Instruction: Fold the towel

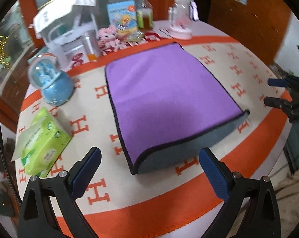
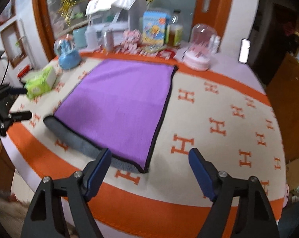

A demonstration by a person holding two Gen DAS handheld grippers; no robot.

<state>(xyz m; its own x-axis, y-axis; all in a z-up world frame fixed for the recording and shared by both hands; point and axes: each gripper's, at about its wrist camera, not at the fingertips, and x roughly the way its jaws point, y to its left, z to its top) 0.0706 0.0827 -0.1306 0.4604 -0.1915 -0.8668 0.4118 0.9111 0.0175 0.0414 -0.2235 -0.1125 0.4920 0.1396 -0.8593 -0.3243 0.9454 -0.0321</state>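
1. Your left gripper (image 1: pixel 149 170) hangs above the near edge of the bench (image 1: pixel 169 204), its blue-padded fingers (image 1: pixel 86 170) spread wide with nothing between them.
2. Your right gripper (image 2: pixel 149 170) is in the same state: fingers (image 2: pixel 201 170) wide apart and holding nothing, poised over the near right corner of the towel.
3. The purple towel (image 1: pixel 163 99) lies in the middle of the bench, on a cream cloth (image 1: pixel 218 59) patterned with orange H letters and bordered in orange.
4. The towel is already folded over once: the purple face is on top, edged with a dark trim, and the grey underside (image 1: pixel 189 148) shows as a rounded roll along the near edge.
5. In the right wrist view the same fold runs along the towel's (image 2: pixel 119 103) near left side, and your left finger there sits just over it; whether it touches the fabric you cannot tell.
6. A green tissue pack (image 1: pixel 42 142) lies to the left of the towel, apart from it, and a blue snow globe (image 1: pixel 50 81) stands behind the pack.
7. Along the far edge of the bench stand a pink domed ornament (image 2: pixel 199 47), a colourful box (image 2: pixel 154 28) and other blurred clutter.
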